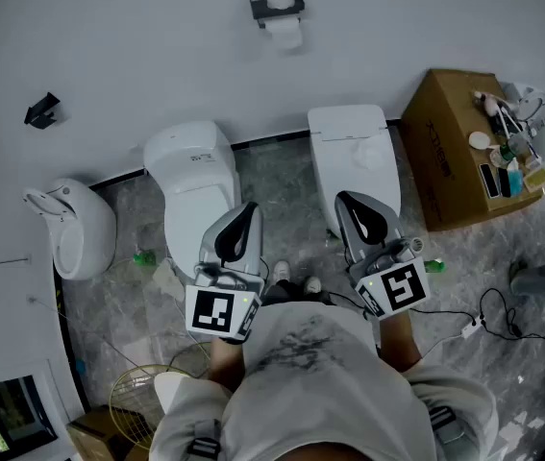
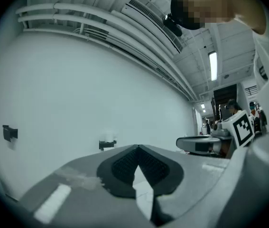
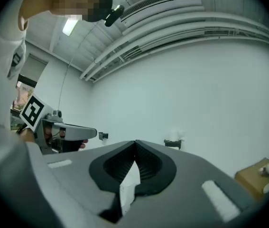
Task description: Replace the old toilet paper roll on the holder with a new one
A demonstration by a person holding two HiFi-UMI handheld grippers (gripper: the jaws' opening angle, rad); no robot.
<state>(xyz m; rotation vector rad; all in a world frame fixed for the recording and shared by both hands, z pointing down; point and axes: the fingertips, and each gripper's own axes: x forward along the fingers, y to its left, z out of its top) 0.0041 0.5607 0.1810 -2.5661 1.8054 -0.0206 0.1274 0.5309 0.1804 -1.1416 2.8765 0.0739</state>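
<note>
A black wall holder (image 1: 278, 8) with a white toilet paper roll (image 1: 284, 31) hangs on the white wall, far ahead of me. It shows small in the left gripper view as the holder (image 2: 107, 144) and in the right gripper view as the holder (image 3: 173, 142). My left gripper (image 1: 247, 209) and right gripper (image 1: 344, 203) are held level in front of my chest, well short of the wall. Both are shut with nothing between their jaws. The tips meet in the left gripper (image 2: 137, 147) view and in the right gripper (image 3: 134, 143) view.
Two white toilets (image 1: 195, 185) (image 1: 354, 157) stand against the wall below the holder, with a urinal (image 1: 75, 227) at the left. A cardboard box (image 1: 455, 147) with small items on top sits at the right. A second black bracket (image 1: 41, 109) is on the wall at left. Cables lie on the marble floor (image 1: 474, 286).
</note>
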